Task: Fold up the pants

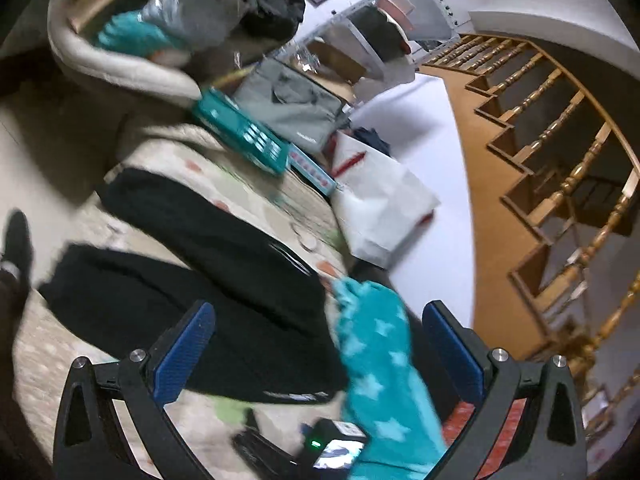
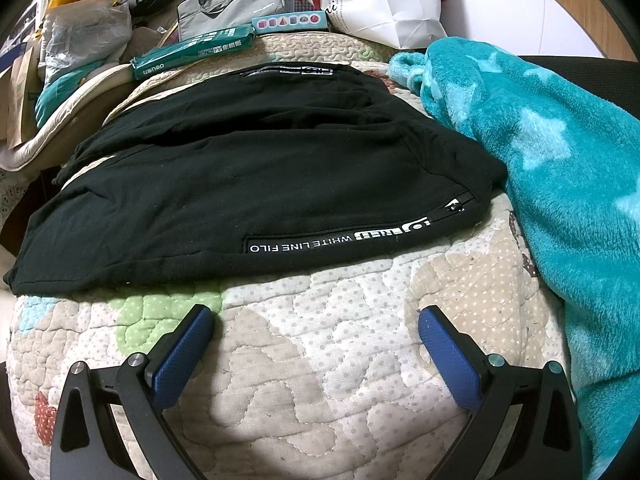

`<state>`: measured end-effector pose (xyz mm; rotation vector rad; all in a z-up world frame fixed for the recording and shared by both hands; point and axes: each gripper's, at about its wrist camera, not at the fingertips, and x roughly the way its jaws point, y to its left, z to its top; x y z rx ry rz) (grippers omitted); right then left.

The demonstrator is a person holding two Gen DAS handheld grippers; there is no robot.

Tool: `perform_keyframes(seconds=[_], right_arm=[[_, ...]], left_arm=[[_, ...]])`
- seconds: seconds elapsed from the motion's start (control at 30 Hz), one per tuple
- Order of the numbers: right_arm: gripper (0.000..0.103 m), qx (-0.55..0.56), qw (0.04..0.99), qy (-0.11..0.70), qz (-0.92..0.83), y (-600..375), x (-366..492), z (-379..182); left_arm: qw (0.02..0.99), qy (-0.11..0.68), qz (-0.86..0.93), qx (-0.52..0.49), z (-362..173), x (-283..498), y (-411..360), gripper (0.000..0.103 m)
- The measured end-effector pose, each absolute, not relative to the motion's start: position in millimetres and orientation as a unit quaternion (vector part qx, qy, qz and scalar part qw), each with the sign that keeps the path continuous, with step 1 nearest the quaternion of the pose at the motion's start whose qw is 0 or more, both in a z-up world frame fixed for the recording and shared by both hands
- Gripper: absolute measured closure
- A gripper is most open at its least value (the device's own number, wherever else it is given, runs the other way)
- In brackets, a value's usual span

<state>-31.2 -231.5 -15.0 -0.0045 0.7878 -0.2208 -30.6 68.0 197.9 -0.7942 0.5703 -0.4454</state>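
Black pants (image 2: 248, 168) with white lettering lie spread flat on a quilted cover (image 2: 320, 340), the two legs side by side. In the left wrist view the pants (image 1: 192, 280) show from high above, blurred, both legs apart. My left gripper (image 1: 316, 320) is open and empty, held in the air above the pants' waist end. My right gripper (image 2: 316, 320) is open and empty, low over the quilt just in front of the pants' near edge. The right gripper's body (image 1: 336, 446) shows at the bottom of the left wrist view.
A teal star-patterned fleece blanket (image 2: 540, 160) lies right of the pants, touching them. Behind are a teal paper pack (image 2: 192, 54), a grey bag (image 2: 232, 8), a white paper bag (image 2: 380, 0) and plastic bags (image 2: 80, 36). A wooden staircase (image 1: 560, 160) stands beyond.
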Motion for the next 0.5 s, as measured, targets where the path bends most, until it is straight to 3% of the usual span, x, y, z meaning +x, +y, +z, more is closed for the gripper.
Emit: perform_keyframes(seconds=[0.17, 0.3, 0.5], right_arm=[[0.000, -0.002, 0.918, 0.383, -0.107, -232, -32, -15], [0.000, -0.002, 0.917, 0.383, -0.107, -231, -31, -15], [0.000, -0.002, 0.918, 0.383, -0.107, -231, -31, -15]], left_arm=[[0.888, 0.318, -0.145, -0.298, 193, -25, 46, 0.000], [0.927, 0.296, -0.028, -0.230, 188, -32, 45, 0.000], [0.919, 0.315, 0.056, -0.230, 181, -38, 31, 0.000]])
